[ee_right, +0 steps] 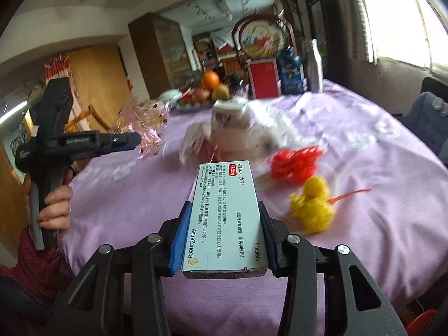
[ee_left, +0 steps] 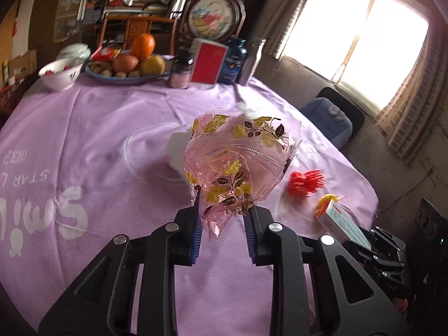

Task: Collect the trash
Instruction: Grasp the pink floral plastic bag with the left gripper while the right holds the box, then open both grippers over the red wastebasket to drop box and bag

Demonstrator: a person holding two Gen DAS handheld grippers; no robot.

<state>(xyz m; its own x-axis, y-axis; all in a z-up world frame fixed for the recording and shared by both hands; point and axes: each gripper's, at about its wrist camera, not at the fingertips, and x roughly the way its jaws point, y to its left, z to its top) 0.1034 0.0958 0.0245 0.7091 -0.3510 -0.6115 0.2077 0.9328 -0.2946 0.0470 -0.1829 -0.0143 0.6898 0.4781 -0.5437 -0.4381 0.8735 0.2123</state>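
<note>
Lilac cloth (ee_left: 117,128) printed with white lettering covers the round table, and a bright window fills the wall to one side. Above it the left gripper (ee_left: 224,210) is clamped on the gathered neck of a crumpled pink cellophane wrapper (ee_left: 238,154) printed with gold and dark leaves; its 2 blue-padded fingers (ee_left: 196,232) pinch the lower part while the rest fans out above them, clear of the cloth. From the right wrist view this gripper shows side-on, gripped by the person's hand (ee_right: 56,210). The right gripper (ee_right: 224,224) is closed on a pale blue medicine box (ee_right: 226,218), its long sides pressed between the 2 pads, with the printed face up and the far end projecting past the fingertips. Just beyond the box lies a blurred heap of white plastic wrapping (ee_right: 246,128) around a white container. To its right, a red yarn tuft (ee_right: 294,165) and a yellow yarn tuft (ee_right: 313,204) rest on the cloth near each other. Along the far edge stand a plate of fruit (ee_left: 128,58) topped by an orange, a white bowl (ee_left: 60,74), a red box (ee_left: 208,63) and a dark blue bottle (ee_left: 233,61).
</note>
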